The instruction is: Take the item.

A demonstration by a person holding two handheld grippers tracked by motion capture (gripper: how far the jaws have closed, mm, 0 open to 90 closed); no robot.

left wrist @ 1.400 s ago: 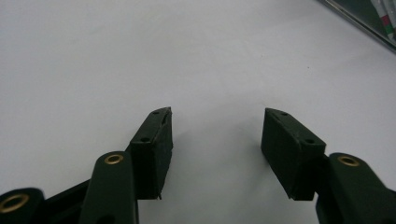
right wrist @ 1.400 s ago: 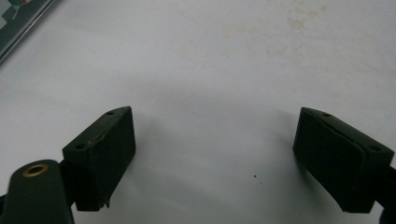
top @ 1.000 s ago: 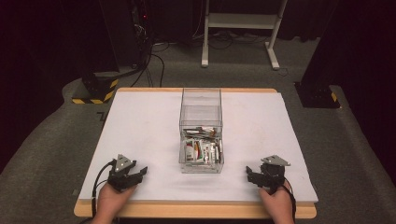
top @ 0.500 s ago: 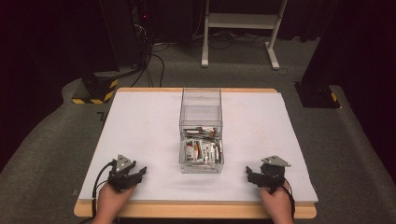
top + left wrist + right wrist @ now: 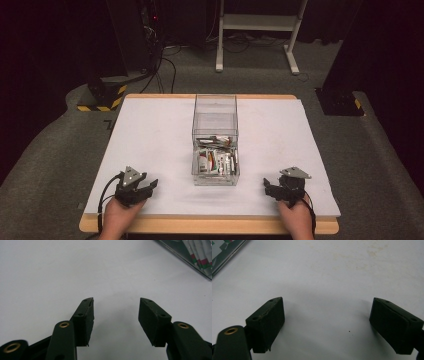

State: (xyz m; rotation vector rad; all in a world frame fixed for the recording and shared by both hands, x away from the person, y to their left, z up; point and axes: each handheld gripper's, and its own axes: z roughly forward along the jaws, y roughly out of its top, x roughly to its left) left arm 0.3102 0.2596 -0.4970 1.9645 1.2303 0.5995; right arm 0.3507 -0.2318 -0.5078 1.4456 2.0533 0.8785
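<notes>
A clear plastic box (image 5: pixel 215 145) stands in the middle of the white table top (image 5: pixel 150 135); its near half holds several small packets and tubes. My left gripper (image 5: pixel 150 186) rests on the table near the front left, open, with nothing between its jaws (image 5: pixel 116 305). At the front right lies my right gripper (image 5: pixel 267 189), open wider and also empty (image 5: pixel 327 307). A corner of the box shows at the top right of the left gripper view (image 5: pixel 197 260) and at the top left of the right gripper view (image 5: pixel 224 252).
The table's wooden front edge (image 5: pixel 210 226) runs just under both hands. Beyond the table are a dark floor, cables (image 5: pixel 165 60), a white stand's legs (image 5: pixel 255 35) and a yellow-black striped base (image 5: pixel 102 100).
</notes>
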